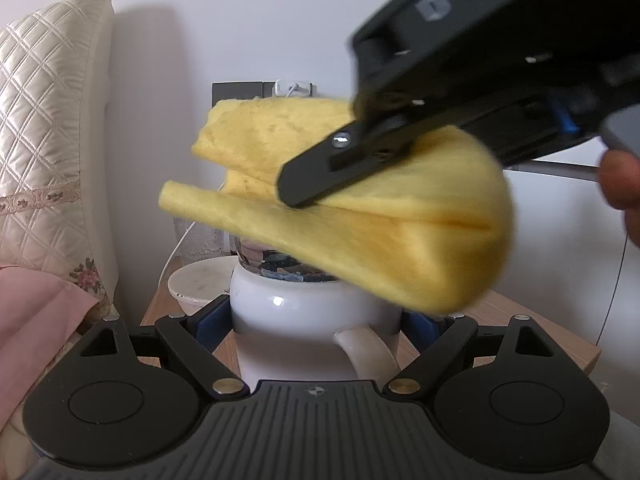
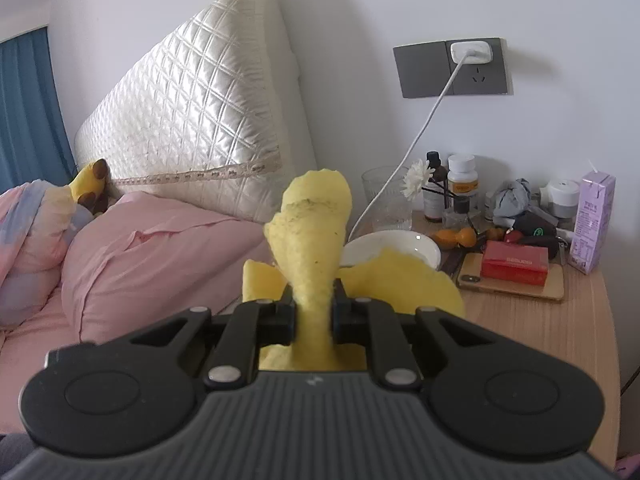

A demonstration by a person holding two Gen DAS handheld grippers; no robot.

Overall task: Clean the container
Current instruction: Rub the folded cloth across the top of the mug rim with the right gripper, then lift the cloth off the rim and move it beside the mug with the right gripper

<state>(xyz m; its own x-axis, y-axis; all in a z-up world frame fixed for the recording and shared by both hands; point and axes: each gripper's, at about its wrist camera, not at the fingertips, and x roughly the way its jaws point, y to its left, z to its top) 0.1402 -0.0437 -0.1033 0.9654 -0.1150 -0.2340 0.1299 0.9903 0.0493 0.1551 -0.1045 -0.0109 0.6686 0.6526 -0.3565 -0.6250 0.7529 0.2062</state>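
In the left wrist view my left gripper (image 1: pixel 316 320) is shut on a white ceramic mug (image 1: pixel 308 320), its handle pointing toward the camera, held upright above the bedside table. My right gripper (image 1: pixel 296 196) comes in from the upper right, shut on a folded yellow cloth (image 1: pixel 380 236) that hangs just above the mug's mouth. In the right wrist view the right gripper (image 2: pixel 314 308) pinches the yellow cloth (image 2: pixel 316 232), which bunches up in front of the fingers. The mug is hidden in that view.
A wooden bedside table (image 2: pixel 540 320) holds a white bowl (image 2: pixel 392 248), a glass (image 2: pixel 386 200), bottles, a red box on a phone (image 2: pixel 516 266) and a purple carton (image 2: pixel 592 228). A charger cable (image 2: pixel 404 156) hangs from the wall socket. A quilted headboard cushion (image 2: pixel 192 120) and pink pillow (image 2: pixel 152 260) lie left.
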